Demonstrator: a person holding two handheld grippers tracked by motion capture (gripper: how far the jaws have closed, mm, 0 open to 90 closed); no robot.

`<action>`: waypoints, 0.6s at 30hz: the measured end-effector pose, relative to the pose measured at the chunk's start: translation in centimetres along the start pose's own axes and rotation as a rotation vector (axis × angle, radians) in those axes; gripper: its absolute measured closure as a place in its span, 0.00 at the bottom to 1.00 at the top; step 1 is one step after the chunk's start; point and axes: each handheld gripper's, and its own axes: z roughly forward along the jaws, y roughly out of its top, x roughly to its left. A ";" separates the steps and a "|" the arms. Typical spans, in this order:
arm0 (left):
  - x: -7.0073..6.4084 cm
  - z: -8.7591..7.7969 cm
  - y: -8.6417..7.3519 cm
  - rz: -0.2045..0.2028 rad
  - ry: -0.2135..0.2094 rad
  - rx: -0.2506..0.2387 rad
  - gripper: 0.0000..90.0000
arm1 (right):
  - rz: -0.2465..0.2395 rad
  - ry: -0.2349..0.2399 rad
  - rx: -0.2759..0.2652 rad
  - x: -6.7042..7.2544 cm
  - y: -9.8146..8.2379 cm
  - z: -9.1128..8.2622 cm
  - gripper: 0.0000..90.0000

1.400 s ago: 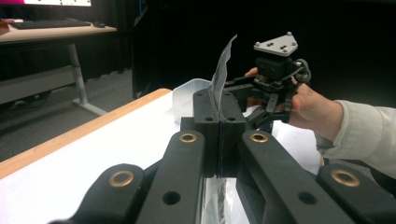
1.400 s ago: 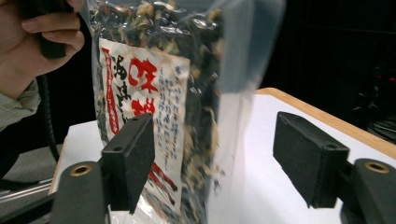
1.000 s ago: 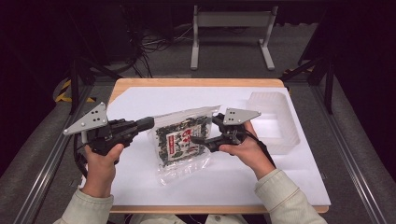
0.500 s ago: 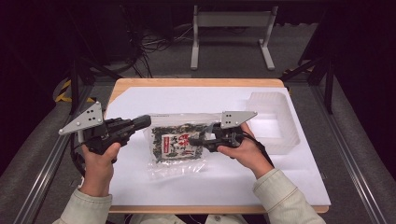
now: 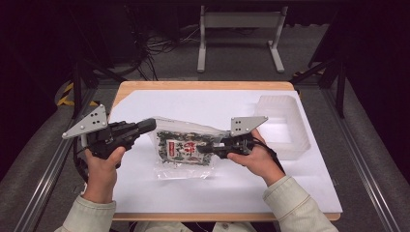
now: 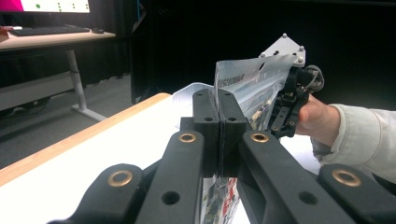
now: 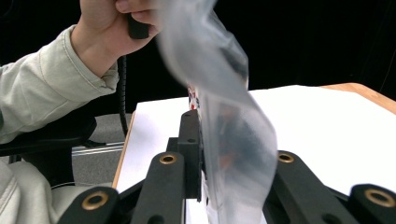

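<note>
White-covered table [image 5: 251,188]: seaweed snack packet [image 5: 183,149] held between grippers; left gripper [image 5: 148,126] pinching left edge, right gripper [image 5: 203,149] pinching right edge.

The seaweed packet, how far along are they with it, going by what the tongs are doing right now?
Done: both tongs grip the seaweed packet, the left tongs shut on its left edge, the right tongs shut on its right side. In hand: it is held between them above the white sheet. Left: it looks unopened, and the clear tray holds nothing I can see.
</note>
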 end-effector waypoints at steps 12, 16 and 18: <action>0.6 0.0 -0.1 -0.025 0.031 0.016 0.63 | 0.017 -0.014 -0.006 0.3 0.7 -0.9 0.85; 0.6 0.0 -0.3 -0.023 0.083 0.029 0.44 | 0.027 -0.045 -0.014 0.1 1.0 -1.9 0.85; 0.7 0.0 -0.4 -0.026 0.088 0.033 0.40 | 0.027 -0.052 -0.018 0.1 1.1 -2.1 0.85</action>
